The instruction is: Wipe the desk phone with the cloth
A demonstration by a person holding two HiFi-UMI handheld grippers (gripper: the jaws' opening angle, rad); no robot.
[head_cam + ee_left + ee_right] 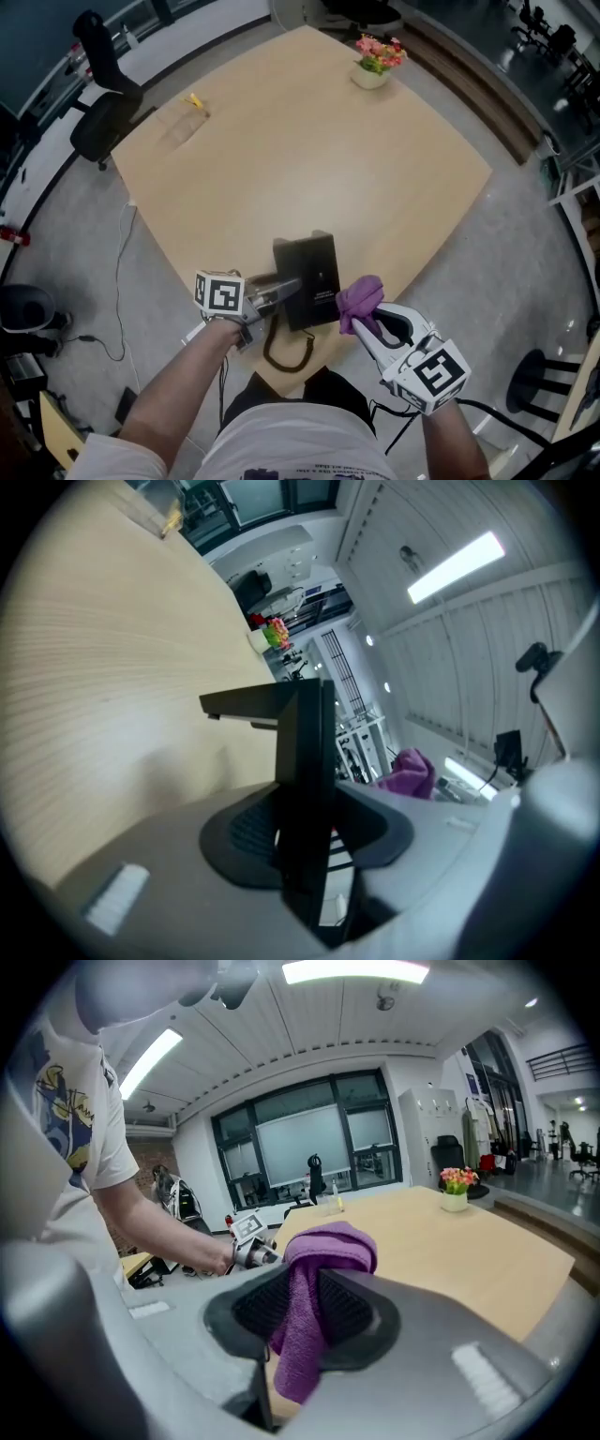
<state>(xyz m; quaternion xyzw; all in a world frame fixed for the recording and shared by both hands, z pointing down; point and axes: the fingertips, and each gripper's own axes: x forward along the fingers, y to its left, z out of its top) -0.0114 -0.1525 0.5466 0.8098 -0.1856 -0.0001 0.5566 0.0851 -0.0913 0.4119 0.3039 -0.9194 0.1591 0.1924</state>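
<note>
Desk phone [309, 272]: black, flat rectangular body, matte, sitting at the near edge of the table [309, 159], right in front of me. Its dark coiled cord [286, 352] loops off the table edge below it. In the left gripper view it reads as a thin black slab seen edge-on, with a black part sticking out sideways toward the tabletop. Can't tell if its base is flat on the wood or just off it.

Left gripper [281, 291]: jaws part closed, clamped on the phone's left edge, pads on both faces of the slab.

Right gripper [364, 319]: jaws narrow, pinching the cloth [361, 295]. It's purple terry, bunched over the tips, with a tail hanging down between the pads. The cloth is just beside the phone's right edge; contact not clear.

Containers:
- small white pot [370, 77] at the far corner of the table, holding pink, red and yellow flowers [378, 52].
- clear container [183, 120] near the far left edge, something yellow [194, 100] at its top. Can't make out more.

Writing and labels:
- a few small pale marks on the phone's face, too small to read.
- black-and-white square markers on my left cube [221, 292] and right cube [433, 370]; pattern only, no text.
- blue and yellow print on my white shirt [61, 1124], not legible.
</note>
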